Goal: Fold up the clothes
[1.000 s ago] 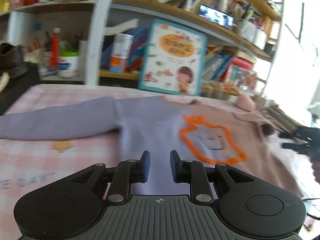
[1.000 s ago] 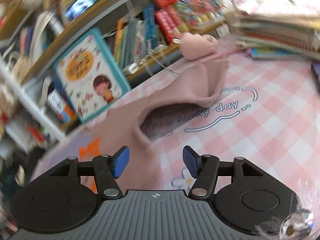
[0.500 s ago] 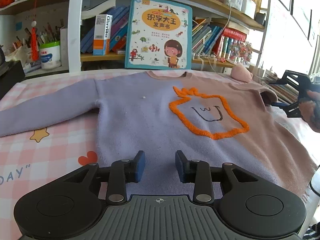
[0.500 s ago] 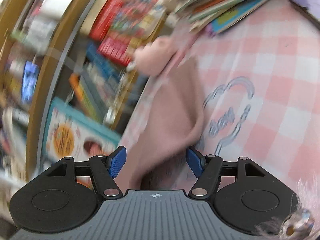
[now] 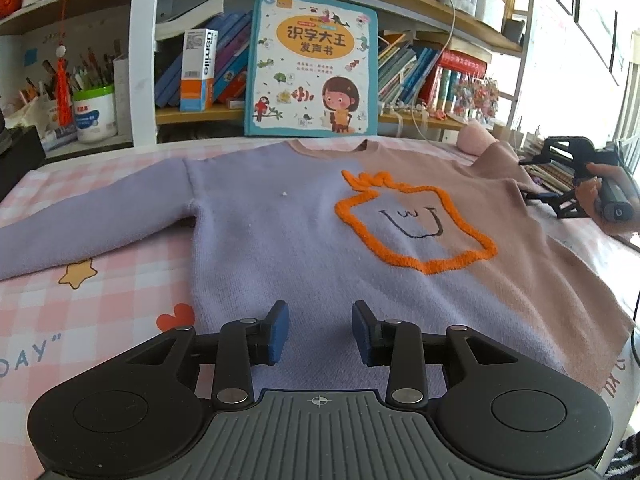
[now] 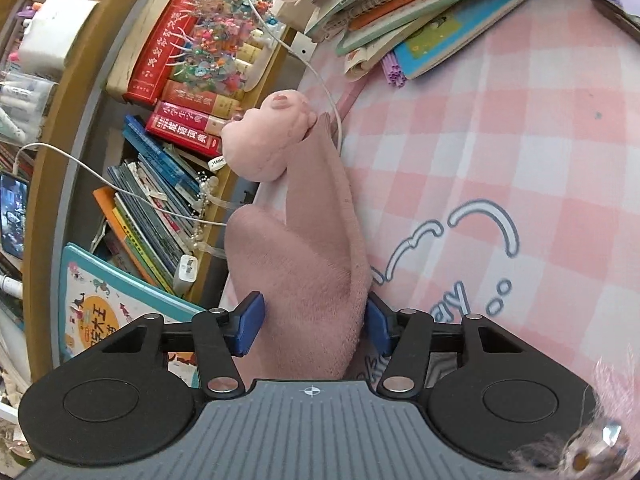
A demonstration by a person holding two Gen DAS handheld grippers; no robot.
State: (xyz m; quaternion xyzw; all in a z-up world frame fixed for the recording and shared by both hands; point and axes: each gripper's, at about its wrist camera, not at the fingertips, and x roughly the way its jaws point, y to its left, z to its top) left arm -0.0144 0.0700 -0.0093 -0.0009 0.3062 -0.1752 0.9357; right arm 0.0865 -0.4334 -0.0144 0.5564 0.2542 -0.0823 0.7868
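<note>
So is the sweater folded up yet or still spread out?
Mostly spread out: the sweater lies flat with its purple sleeve stretched sideways; only the pink sleeve is bunched.

The sweater is soft, matt knit with a fuzzy orange outline; the checked tablecloth looks smooth; the picture book cover is glossy.

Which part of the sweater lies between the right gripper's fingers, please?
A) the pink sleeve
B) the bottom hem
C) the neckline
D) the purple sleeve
A: in the right wrist view the pink sleeve runs between the closing jaws of the right gripper, while the purple sleeve lies flat on the far side of the sweater.
</note>
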